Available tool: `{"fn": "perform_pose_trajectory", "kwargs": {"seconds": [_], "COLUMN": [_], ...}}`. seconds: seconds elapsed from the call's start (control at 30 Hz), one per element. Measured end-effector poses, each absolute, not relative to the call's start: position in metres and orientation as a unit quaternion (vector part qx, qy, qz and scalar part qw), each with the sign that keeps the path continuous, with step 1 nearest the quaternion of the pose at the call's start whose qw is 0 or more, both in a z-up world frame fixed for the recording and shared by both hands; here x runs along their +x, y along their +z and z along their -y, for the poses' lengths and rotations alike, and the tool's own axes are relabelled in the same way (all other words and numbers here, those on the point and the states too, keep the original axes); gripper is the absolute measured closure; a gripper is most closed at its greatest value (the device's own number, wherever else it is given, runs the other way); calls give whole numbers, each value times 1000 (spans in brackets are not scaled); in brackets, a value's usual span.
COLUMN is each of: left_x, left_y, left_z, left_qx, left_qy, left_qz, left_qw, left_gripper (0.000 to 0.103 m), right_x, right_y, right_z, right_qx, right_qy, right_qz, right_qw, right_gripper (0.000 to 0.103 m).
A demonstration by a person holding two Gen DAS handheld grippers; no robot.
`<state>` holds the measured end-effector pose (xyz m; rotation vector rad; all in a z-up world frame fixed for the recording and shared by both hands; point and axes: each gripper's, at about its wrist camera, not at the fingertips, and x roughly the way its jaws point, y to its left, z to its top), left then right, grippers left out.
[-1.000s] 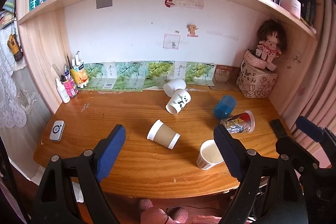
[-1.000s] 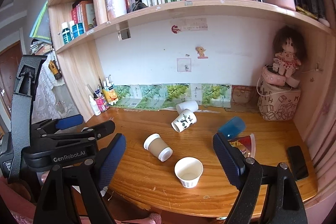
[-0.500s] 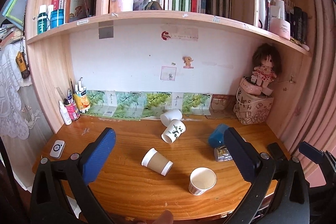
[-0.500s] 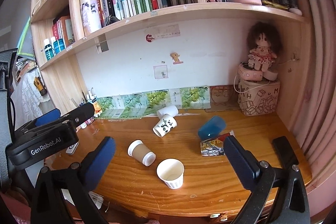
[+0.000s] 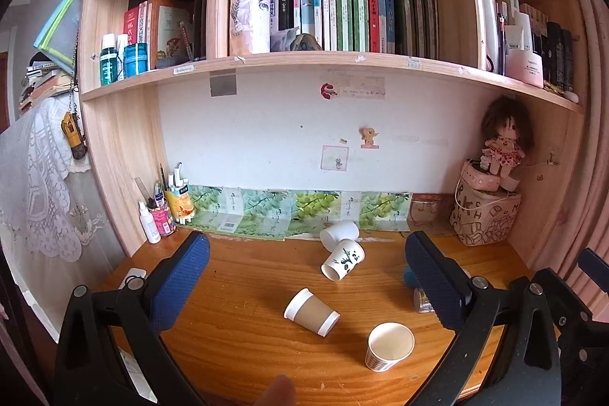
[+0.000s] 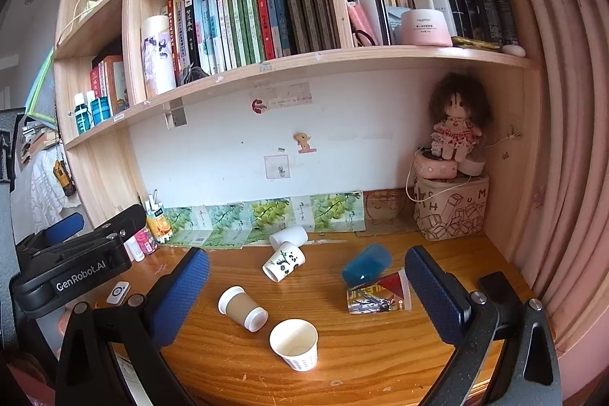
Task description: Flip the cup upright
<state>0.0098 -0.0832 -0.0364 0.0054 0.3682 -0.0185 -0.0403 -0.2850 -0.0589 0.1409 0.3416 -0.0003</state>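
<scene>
Left tongs [image 5: 304,276] spread, empty. Right tongs [image 6: 306,286] spread, empty. Brown cup [image 6: 242,308] lies sideways between right tongs' fingers; white cup [image 6: 294,344] upright just beside it.

Both grippers, left gripper [image 5: 306,282] and right gripper [image 6: 306,286], now sit higher and further back from the worktop [image 6: 373,352]; cups look smaller, more shelf visible.

Even, soft daylight; both fisheye views are bright and sharp at centre. The glossy orange-brown wooden surface [image 6: 365,349] carries pale glare and faint shadows beneath the cups. Straight wooden bookshelf [image 5: 342,61] edges bow strongly outward, and the corners vignette to black.
</scene>
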Motion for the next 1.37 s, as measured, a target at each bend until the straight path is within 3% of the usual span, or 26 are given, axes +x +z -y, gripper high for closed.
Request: {"fn": "perform_pose_trajectory", "kwargs": {"seconds": [0.33, 1.37], "left_x": [3, 11], "left_y": [-31, -40], "left_z": [78, 72], "left_qx": [7, -1], "left_qy": [2, -8], "left_qz": [-152, -188], "left_qw": [988, 982], "left_gripper": [0, 0], "right_x": [-38, -26], "right_y": [-57, -65], "right_z": [280, 268], "right_qx": [67, 72], "right_qy": [11, 27], "right_qz": [-159, -199], "right_qw": [985, 977], "right_gripper": [0, 0]}}
